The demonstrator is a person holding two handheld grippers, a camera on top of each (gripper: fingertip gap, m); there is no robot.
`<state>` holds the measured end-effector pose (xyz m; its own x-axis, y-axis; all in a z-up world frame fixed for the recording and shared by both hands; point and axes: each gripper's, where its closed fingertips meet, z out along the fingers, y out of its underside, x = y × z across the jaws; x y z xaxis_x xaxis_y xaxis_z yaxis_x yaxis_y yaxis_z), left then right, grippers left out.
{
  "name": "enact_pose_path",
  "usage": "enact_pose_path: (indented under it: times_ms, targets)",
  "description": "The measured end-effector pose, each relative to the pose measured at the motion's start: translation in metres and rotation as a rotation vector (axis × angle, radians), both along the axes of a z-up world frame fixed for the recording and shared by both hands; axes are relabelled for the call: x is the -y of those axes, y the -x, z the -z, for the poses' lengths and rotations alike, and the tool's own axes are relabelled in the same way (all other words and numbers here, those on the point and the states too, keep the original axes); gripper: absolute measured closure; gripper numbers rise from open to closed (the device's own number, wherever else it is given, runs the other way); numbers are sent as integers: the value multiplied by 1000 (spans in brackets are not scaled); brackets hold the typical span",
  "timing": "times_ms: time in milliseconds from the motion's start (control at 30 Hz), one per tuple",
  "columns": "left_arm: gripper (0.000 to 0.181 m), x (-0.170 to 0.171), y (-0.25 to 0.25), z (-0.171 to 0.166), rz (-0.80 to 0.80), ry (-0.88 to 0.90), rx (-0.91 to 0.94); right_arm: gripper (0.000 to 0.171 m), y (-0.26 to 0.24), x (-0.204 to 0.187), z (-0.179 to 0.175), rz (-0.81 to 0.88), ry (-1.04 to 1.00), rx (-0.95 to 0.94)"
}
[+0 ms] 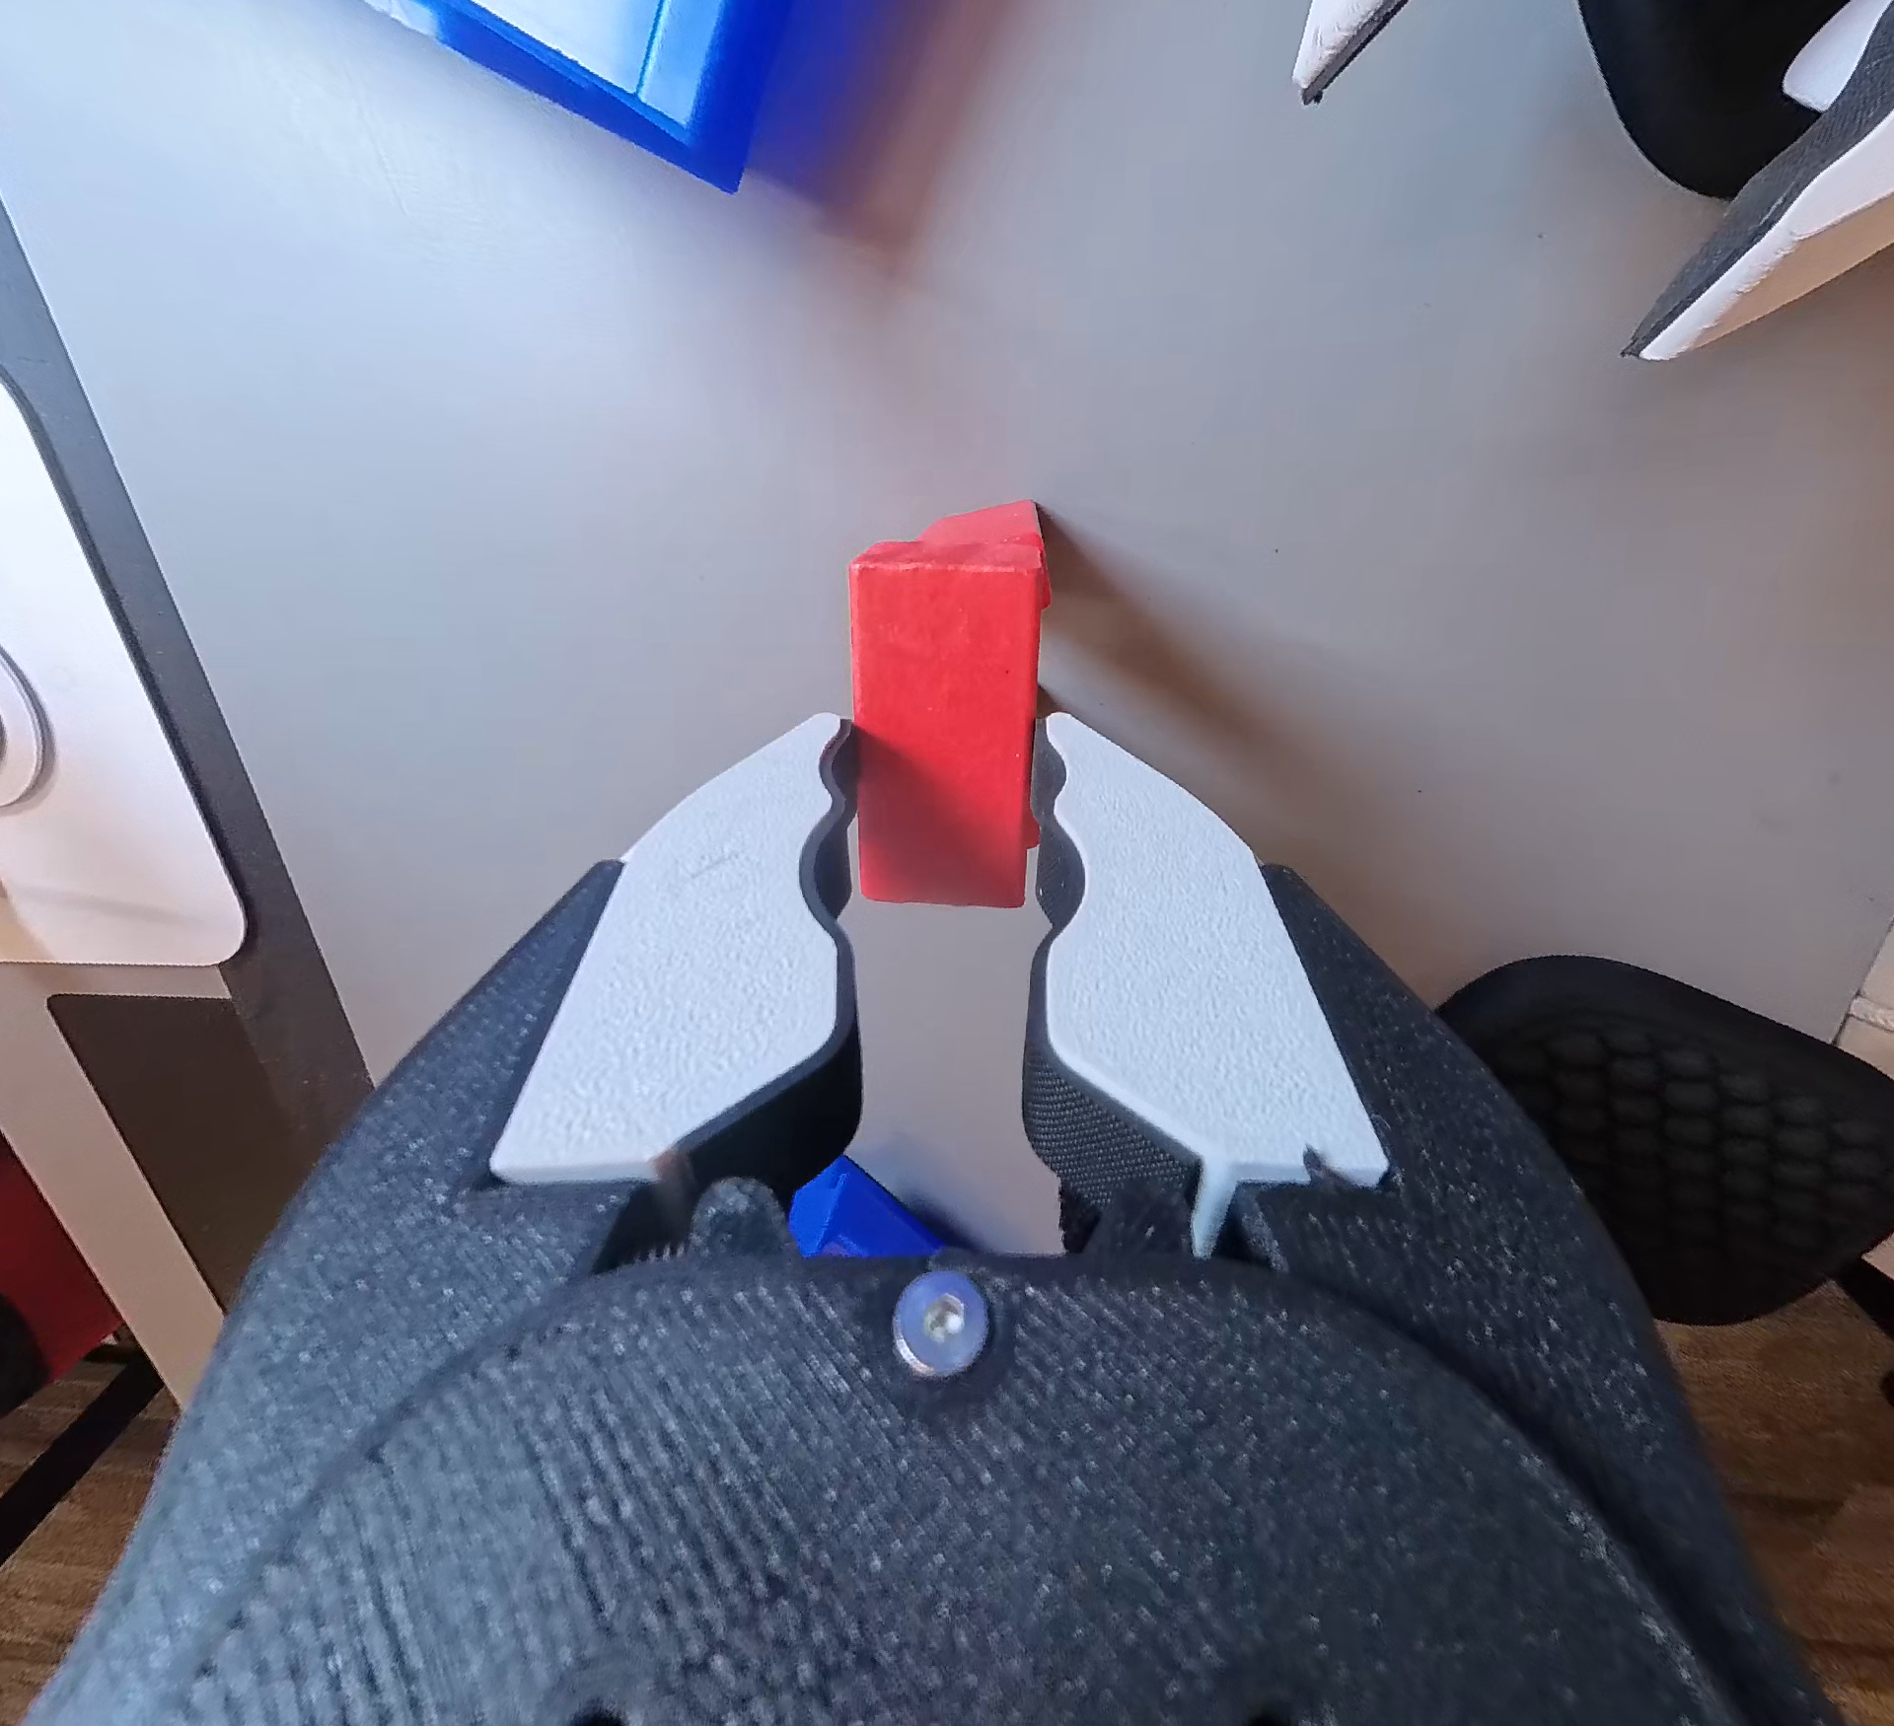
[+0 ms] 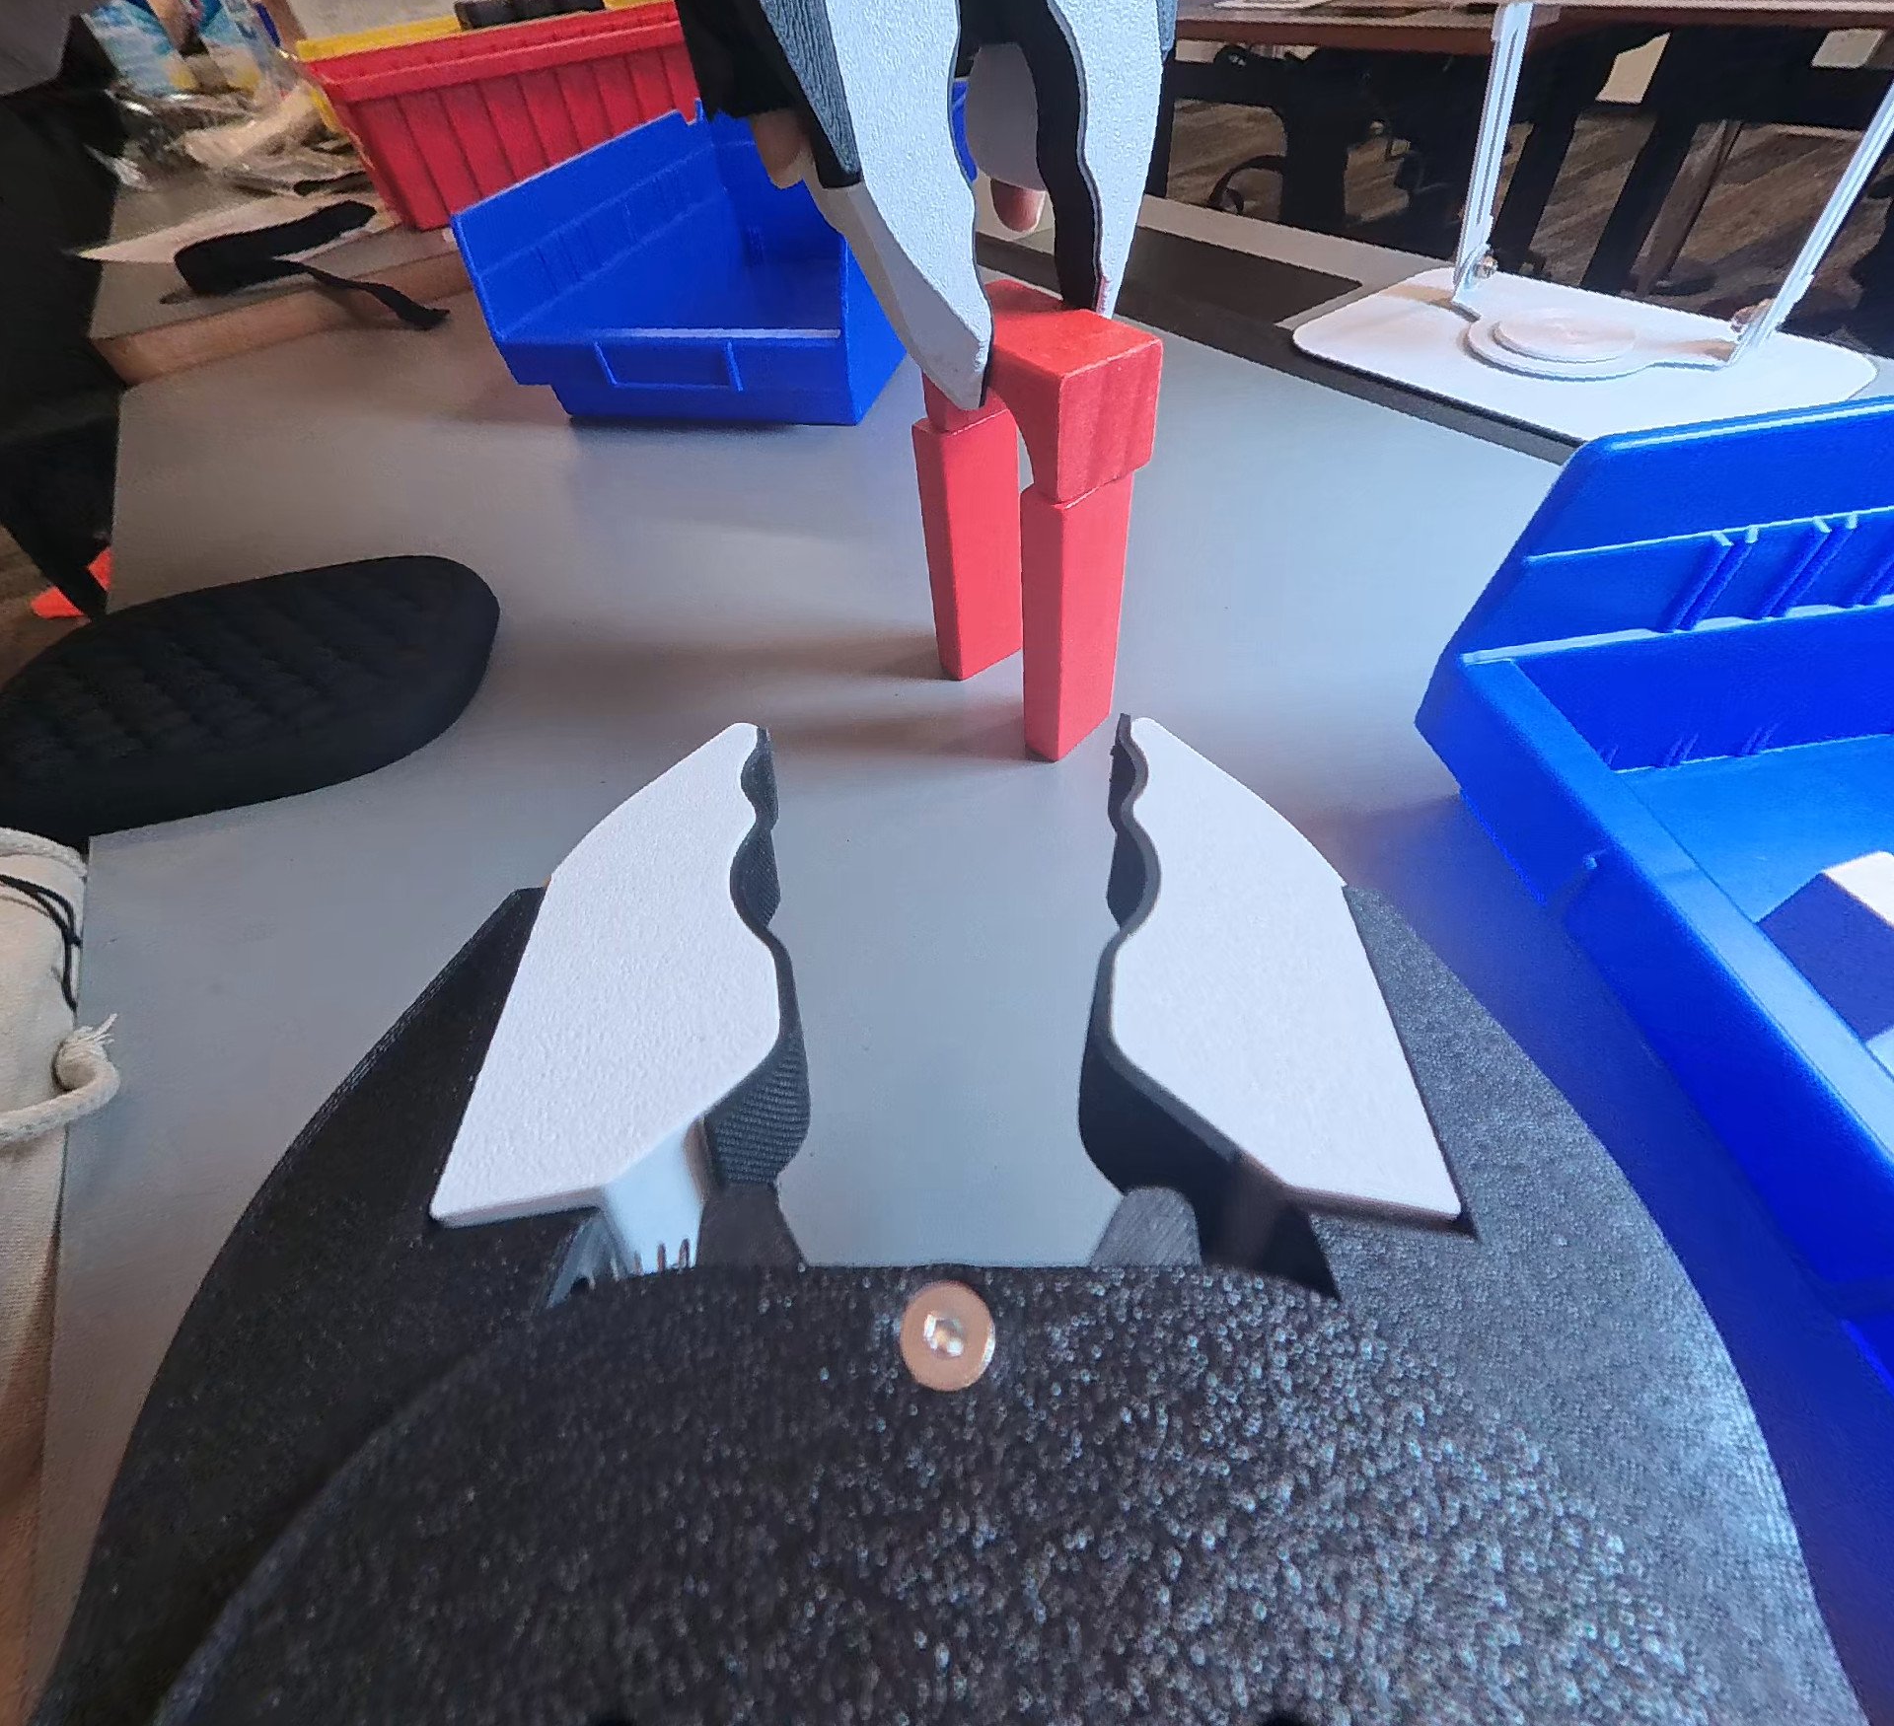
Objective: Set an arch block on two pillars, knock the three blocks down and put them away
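A red arch block (image 2: 1086,386) rests across two upright red pillars (image 2: 969,539) (image 2: 1071,611) in the middle of the grey table. My left gripper (image 2: 1030,340) reaches down from above with a finger on each side of the arch. In the left wrist view I look straight down on the arch (image 1: 943,642), held between that gripper's (image 1: 943,734) fingers; the pillars are almost hidden under it. My right gripper (image 2: 943,734) is open and empty, low over the table just in front of the nearer pillar. It also shows in the left wrist view (image 1: 1476,222).
A blue bin (image 2: 666,324) stands behind the pillars to the left, and it also shows in the left wrist view (image 1: 707,37). Another blue bin (image 2: 1691,652) is on the right. A red bin (image 2: 492,109) is farther back. A white stand base (image 2: 1578,345) sits back right. A black mesh chair (image 2: 225,683) is at the table's left edge. Tip to tip, the grippers are about 11 cm apart.
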<state>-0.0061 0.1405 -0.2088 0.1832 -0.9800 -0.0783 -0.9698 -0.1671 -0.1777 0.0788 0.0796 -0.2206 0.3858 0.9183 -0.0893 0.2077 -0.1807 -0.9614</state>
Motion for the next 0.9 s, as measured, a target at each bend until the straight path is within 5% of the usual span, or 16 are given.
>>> enact_pose_path:
  times_ms: [400,900]
  targets:
    - [148,-2,0,-12,-4,-23,17,109,2,-5,1,-14,-19,15]
    - [149,29,57,-70,-89,-156,148,112,63,-65,23,-345,16,161]
